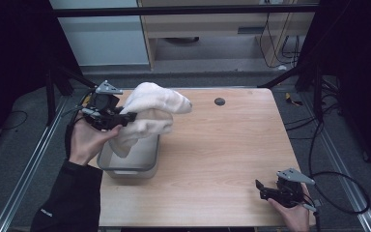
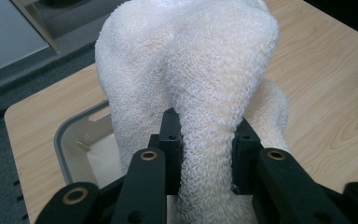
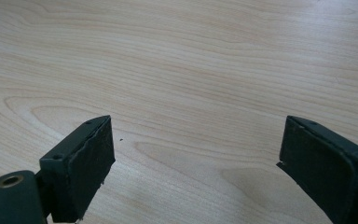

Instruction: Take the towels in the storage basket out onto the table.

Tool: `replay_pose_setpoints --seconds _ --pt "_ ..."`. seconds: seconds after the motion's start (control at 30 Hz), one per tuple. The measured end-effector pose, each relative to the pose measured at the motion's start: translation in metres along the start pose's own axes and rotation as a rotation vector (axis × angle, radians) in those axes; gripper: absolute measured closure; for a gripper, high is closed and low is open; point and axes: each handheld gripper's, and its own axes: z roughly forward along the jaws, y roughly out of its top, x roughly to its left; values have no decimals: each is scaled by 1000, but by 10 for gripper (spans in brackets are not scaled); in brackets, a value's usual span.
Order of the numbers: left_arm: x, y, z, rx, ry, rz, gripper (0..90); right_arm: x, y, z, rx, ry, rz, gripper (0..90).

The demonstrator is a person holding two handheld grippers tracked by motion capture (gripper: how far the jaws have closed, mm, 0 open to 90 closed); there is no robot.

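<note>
Now we are pinching white towel (image 2: 200,70) with left gripper (image 2: 207,149) above grey bin (image 1: 128,162) at table's (image 1: 222,159) nine o'clock; right gripper (image 3: 196,158) resting wide at five o'clock.

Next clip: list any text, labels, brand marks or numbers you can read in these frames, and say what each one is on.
No text can be read in these frames.
A small pale mark on the person's dark sleeve: too small and blurred to read.
The white towel, the grey bin, the wooden table, the left gripper and the right gripper show no lettering.
</note>
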Motion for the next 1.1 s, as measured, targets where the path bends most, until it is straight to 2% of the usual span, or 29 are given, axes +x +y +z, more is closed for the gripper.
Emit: replay_pose_setpoints --seconds 0.2,0.4,0.8,1.1 --pt "-18 11 3 -15 -33 46 716 0 0 -1 -1 5 9 100" --pt "-36 21 4 -9 -65 71 717 0 0 -1 -1 4 9 99" --pt "-68 42 11 -21 -100 128 717 -1 0 -2 -10 2 5 99" --pt "-90 51 25 -11 -128 159 716 -1 0 -2 -10 5 8 99"
